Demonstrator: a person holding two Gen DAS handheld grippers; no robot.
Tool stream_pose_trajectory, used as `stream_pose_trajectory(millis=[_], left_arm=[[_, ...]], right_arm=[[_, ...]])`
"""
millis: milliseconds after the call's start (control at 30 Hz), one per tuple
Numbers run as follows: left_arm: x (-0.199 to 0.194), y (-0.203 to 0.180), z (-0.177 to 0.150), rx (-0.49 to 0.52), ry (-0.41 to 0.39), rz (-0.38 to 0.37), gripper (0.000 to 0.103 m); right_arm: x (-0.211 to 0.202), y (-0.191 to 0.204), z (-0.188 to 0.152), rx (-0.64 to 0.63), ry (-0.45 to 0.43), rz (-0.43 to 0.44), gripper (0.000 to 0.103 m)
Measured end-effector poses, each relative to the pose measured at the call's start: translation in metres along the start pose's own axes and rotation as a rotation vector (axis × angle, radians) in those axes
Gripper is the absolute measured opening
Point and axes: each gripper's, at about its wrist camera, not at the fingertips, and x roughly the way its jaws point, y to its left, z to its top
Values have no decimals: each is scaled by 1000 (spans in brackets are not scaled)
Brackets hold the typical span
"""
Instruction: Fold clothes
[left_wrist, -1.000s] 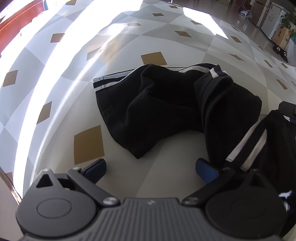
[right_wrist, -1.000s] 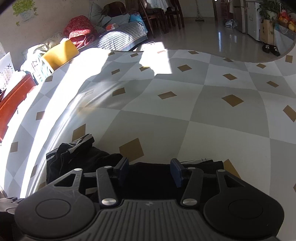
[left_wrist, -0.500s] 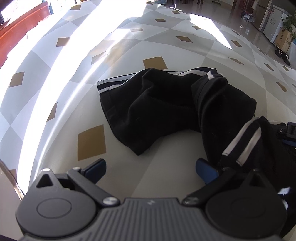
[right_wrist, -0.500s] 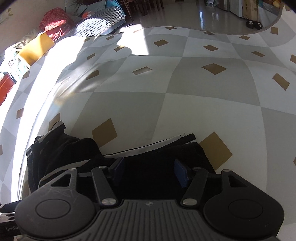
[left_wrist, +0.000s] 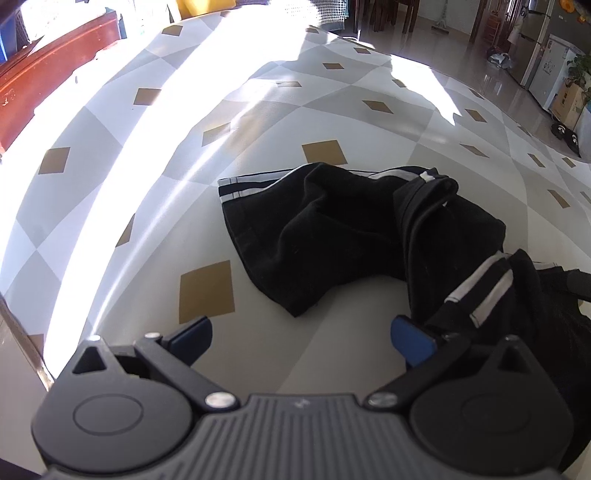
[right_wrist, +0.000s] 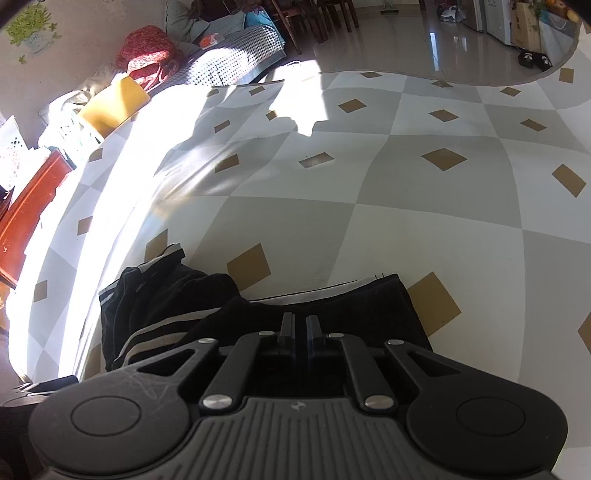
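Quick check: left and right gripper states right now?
Left gripper: open, holding nothing.
Right gripper: shut on the black garment.

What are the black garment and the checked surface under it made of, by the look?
Black garment: soft matte knit, probably cotton or fleece; it slumps in thick folds, white woven side stripes. Checked surface: smooth, slightly glossy, probably a vinyl or oilcloth cover; sunlight glares off it.
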Motion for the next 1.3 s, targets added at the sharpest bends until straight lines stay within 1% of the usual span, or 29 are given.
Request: stream_pose_trajectory(millis=[33, 133, 233, 300, 333, 367, 400, 467, 600, 667, 767, 1033, 1200, 1300], left_arm=[[-2, 2, -1, -6, -6, -2, 103], [-9, 4, -4, -12, -17, -10, 103], [-21, 3, -8, 0, -38, -39, 103], [-29, -1, -8, 22, -49, -57, 103], [-32, -3, -7, 33, -49, -72, 103], [-36, -6, -6, 42, -47, -90, 103], [-38, -8, -4, 52, -45, -105, 103], [-42, -17, -1, 81, -41, -123, 103], [-44, -35, 5, 138, -7, -154, 103], [-41, -44, 8, 159, 14, -162, 103], [-39, -54, 9, 180, 5, -187, 103], [-20, -61, 3, 165, 34, -229, 103], [-15, -65, 2, 181, 36, -230, 103], [-10, -65, 2, 178, 50, -231, 103]], right_arm=[[-5, -1, 0, 4, -6, 15, 6], [-12, -9, 0, 28, -17, 4, 7], [-20, -17, -1, 52, -27, -7, 8], [-25, -22, -1, 68, -35, -15, 20], [-27, -25, -1, 76, -38, -18, 31], [-30, -27, -1, 84, -42, -22, 37], [-32, -30, -1, 91, -45, -26, 39], [-37, -35, -2, 107, -53, -33, 47], [-36, -46, 0, 142, -43, -54, 51], [-30, -47, 0, 134, -37, -70, 53], [-20, -46, 2, 115, -28, -88, 54], [12, -45, 8, 95, -10, -116, 57], [32, -45, 8, 87, 21, -148, 58], [37, -42, 5, 60, 9, -152, 62]])
